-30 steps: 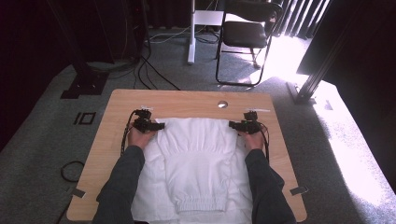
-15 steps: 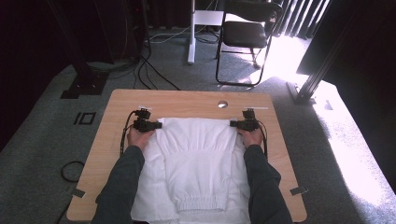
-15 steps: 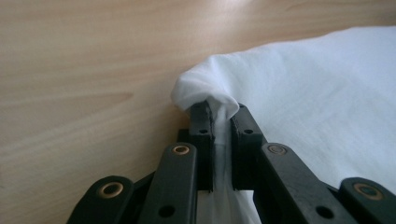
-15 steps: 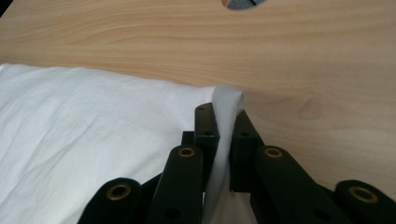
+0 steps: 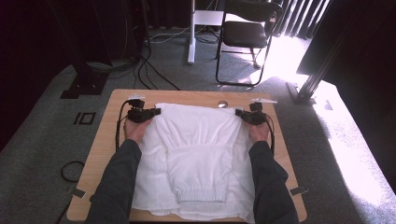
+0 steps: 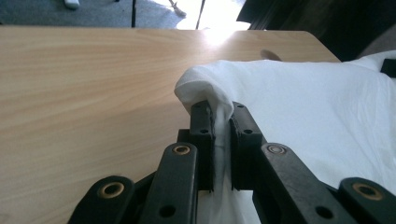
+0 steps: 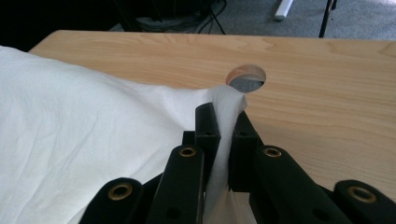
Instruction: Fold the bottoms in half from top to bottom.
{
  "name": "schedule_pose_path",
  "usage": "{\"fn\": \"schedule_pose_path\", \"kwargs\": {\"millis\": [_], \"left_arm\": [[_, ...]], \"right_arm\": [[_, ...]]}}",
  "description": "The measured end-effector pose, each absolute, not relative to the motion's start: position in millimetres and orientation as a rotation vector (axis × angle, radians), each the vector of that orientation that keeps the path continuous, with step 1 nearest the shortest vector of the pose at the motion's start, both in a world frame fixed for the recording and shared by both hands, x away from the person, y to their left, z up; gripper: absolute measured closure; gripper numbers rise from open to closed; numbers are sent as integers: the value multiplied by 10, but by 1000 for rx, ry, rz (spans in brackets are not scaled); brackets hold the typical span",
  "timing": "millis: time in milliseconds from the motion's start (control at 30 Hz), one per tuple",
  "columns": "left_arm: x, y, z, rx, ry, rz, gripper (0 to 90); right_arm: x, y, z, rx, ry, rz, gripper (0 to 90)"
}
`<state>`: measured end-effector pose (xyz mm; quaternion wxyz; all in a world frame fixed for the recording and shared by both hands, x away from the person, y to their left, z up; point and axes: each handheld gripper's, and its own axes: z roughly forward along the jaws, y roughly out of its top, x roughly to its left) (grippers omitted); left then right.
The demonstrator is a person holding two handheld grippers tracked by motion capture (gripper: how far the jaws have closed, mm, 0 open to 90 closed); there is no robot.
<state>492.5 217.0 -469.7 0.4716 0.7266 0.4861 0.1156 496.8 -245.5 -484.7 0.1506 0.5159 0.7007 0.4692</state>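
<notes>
A white garment [image 5: 194, 158] is spread across the wooden table [image 5: 105, 140], with its ribbed hem lying toward the person's edge and its far edge stretched between the two grippers. Much of the tabletop's width is covered by the cloth, and its near part hangs slightly past the table's near edge.

The far left corner of the cloth is pinched by the left gripper [image 5: 154, 112]. In the left gripper view the fabric is seen clamped between the two black jaws of the left gripper [image 6: 219, 122], a rounded fold of it bulging above them, and the rest of the cloth running off to the right. The jaws have just been closing, with the cloth between them.

The far right corner is held in the same way by the right gripper [image 5: 239, 112]. In the right gripper view a thin strip of fabric is squeezed upright between the jaws of the right gripper [image 7: 223, 121], which have likewise just been closing on it. A round hole [image 7: 246, 77] in the tabletop is seen just beyond that pinched corner.

Both corners are held slightly above the table surface.

A black folding chair [image 5: 245, 35] and cables [image 5: 149, 70] are seen on the grey carpet beyond the table.
</notes>
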Motion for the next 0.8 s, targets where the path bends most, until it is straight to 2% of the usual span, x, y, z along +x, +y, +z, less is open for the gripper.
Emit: {"fn": "schedule_pose_path", "kwargs": {"millis": [233, 467, 500, 533, 633, 667, 700, 800], "left_arm": [[4608, 2221, -4620, 1742, 1100, 303, 835], [3994, 2265, -4624, 1842, 993, 320, 831], [3994, 2265, -4624, 1842, 993, 320, 830], [3795, 2297, -4658, 1848, 975, 289, 829], [3585, 2315, -4720, 1877, 964, 283, 829], [3408, 2320, -4834, 1918, 967, 239, 829], [3408, 2320, -4834, 1918, 967, 239, 828], [3166, 2249, -5138, 2056, 988, 204, 828]], "right_arm": [[4705, -2488, -4723, 1344, 2035, 1371, 854], [4102, -2558, -4680, 1217, 2051, 1432, 854], [3982, -2583, -4694, 1207, 2054, 1455, 854], [3883, -2599, -4710, 1197, 2062, 1462, 854], [3590, -2629, -4803, 1186, 2092, 1479, 853], [3501, -2632, -4853, 1184, 2103, 1472, 853], [3501, -2632, -4853, 1184, 2103, 1472, 853], [3254, -2586, -5139, 1226, 2208, 1355, 853]]}}
